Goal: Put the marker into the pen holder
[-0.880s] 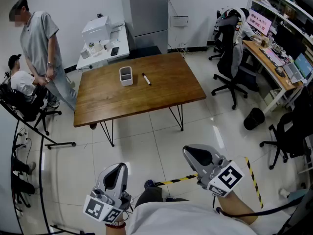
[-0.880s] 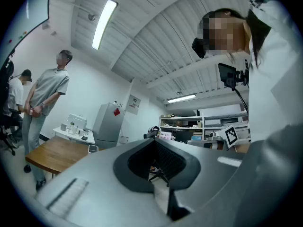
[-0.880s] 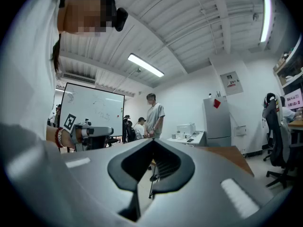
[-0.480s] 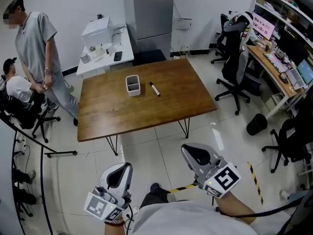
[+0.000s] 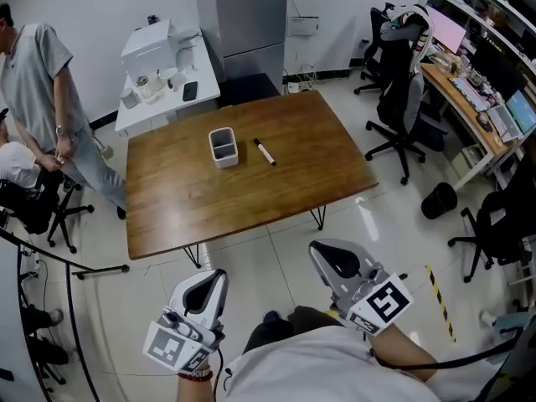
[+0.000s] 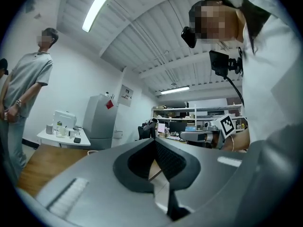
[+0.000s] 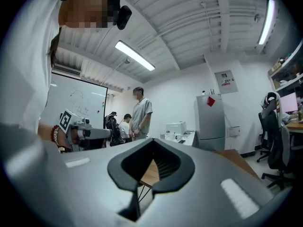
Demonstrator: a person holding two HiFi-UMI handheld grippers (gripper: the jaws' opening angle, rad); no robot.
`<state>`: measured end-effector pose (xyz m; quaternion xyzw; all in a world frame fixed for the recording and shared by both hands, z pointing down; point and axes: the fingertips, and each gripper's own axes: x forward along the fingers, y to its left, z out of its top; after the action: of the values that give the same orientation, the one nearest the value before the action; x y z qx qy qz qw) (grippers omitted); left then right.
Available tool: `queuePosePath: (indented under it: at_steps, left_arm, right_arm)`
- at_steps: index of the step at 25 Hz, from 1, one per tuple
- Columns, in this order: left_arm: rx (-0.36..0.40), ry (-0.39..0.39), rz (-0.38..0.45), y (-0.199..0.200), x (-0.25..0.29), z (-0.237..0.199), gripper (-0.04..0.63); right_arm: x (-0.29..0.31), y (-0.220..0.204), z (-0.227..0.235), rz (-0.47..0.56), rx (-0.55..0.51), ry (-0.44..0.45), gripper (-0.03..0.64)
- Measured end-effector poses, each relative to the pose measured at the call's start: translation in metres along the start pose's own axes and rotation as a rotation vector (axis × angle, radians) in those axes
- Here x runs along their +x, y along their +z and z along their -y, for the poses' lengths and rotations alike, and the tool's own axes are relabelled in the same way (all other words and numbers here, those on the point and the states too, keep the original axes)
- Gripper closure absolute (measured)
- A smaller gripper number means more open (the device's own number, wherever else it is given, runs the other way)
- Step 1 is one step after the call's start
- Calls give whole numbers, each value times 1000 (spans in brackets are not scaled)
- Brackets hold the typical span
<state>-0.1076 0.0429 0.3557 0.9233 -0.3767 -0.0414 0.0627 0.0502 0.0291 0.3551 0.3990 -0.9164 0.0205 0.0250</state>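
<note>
Marker [image 5: 265,152] is lying flat on the brown wooden table [image 5: 285,187], just right of the white pen holder [image 5: 223,147] and apart from it, its length running from far left to near right. The pen holder is standing upright toward the table's far side. Nothing else is showing on the wood, and the table is resting on thin black legs on a glossy white-tiled floor [image 5: 276,254].

Near the camera, well apart from the table, the person is holding both tools out level over the tiles. The left gripper [image 5: 207,285] is showing its jaws pressed together with nothing between them, and the right gripper [image 5: 331,260] is likewise clamped shut and empty.

Against the far wall a tall grey cabinet [image 5: 243,15] is standing beside a white side table [image 5: 167,90], which is carrying a white machine [image 5: 149,47], small containers and a dark phone [image 5: 190,91]. At far left a person in grey [image 5: 42,82] is standing with hands together, next to a seated person in white [image 5: 18,164]. Along the right side, black office chairs [image 5: 402,99] are crowding a long desk [image 5: 469,107] with monitors and a laptop, under cluttered shelves. A black bin [image 5: 439,199] is sitting on the floor near that desk, and a strip of yellow-and-black tape [image 5: 441,304] is crossing the tiles at near right.
</note>
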Motion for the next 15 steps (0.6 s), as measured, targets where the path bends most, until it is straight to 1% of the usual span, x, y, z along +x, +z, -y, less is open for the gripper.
queuePosePath:
  at_steps: [4, 6, 8, 10, 13, 15]
  left_arm:
    - [-34, 23, -20, -4, 13, -32, 595]
    - [-28, 29, -32, -6, 27, -47, 595]
    - [-12, 38, -39, -4, 46, -57, 595]
    - [-12, 58, -26, 1, 66, -67, 595]
    - [-15, 86, -1, 7, 94, -82, 595]
    - [-10, 108, -1, 7, 113, -94, 595]
  right_arm:
    - [19, 4, 21, 5, -2, 7, 611]
    - [28, 2, 36, -5, -14, 19, 611]
    - [37, -1, 55, -2, -3, 33, 611]
    - [47, 2, 72, 28, 26, 76, 611]
    - [65, 12, 94, 100, 70, 174, 611]
    - [79, 13, 109, 113, 63, 209, 611]
